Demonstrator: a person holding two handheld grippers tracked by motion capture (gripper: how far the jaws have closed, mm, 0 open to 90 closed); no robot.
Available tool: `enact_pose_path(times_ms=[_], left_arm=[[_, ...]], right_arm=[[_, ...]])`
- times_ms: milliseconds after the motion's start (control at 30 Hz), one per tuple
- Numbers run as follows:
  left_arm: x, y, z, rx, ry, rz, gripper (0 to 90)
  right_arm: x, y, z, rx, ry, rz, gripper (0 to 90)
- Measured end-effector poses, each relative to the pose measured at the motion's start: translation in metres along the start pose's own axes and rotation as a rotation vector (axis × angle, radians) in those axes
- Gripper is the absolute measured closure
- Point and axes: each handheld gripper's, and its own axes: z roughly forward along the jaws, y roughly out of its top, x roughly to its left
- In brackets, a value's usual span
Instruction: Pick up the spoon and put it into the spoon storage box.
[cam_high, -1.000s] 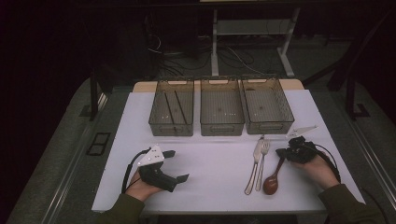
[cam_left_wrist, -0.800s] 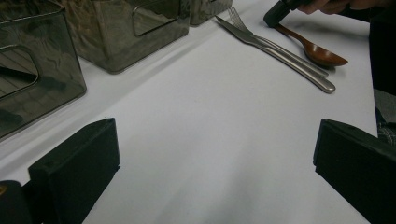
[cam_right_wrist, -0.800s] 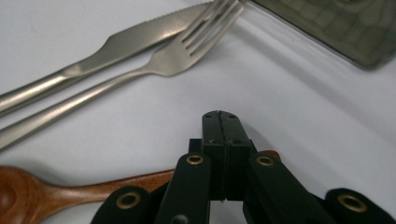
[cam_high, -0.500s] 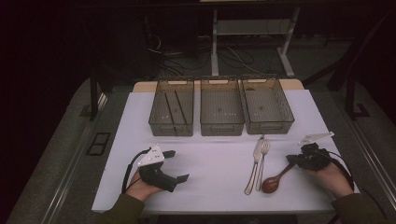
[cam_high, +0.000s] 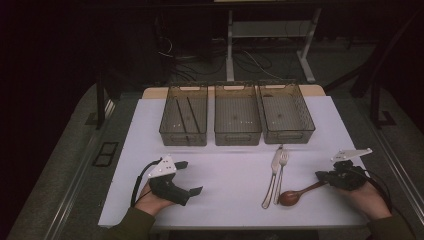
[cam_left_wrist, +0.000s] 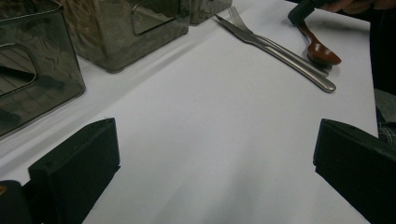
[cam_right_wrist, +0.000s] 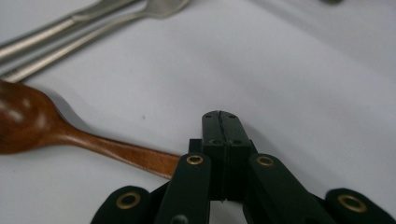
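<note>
Right gripper (cam_high: 322, 176) sits at the counter's (cam_high: 225, 175) right edge, fingers (cam_right_wrist: 220, 126) pressed together with nothing between them. The wooden spoon (cam_high: 297, 194) lies flat on the counter; its handle end runs under the gripper's linkage (contact cannot be told), bowl pointing away from it. A knife (cam_high: 271, 176) and fork (cam_high: 281, 170) lie side by side just beyond the spoon. Left gripper (cam_high: 189, 177) rests at lower left, fingers (cam_left_wrist: 77, 168) wide apart over bare counter. Three bins (cam_high: 236, 131) stand in a row behind.
</note>
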Motion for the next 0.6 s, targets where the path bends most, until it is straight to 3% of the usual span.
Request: enact_pose_path(times_ms=[300,433,600], left_arm=[[0.0,0.0,0.0,0.002,0.0,0.0,0.0],[0.0,0.0,0.0,0.002,0.0,0.001,0.0],[0.0,0.0,0.0,0.002,0.0,0.002,0.0]], right_arm=[[0.013,0.013,0.001,-0.092,0.101,-0.038,64.3],[0.022,0.018,0.003,-0.104,0.136,-0.061,56.0],[0.033,0.023,0.007,-0.101,0.184,-0.092,52.5]])
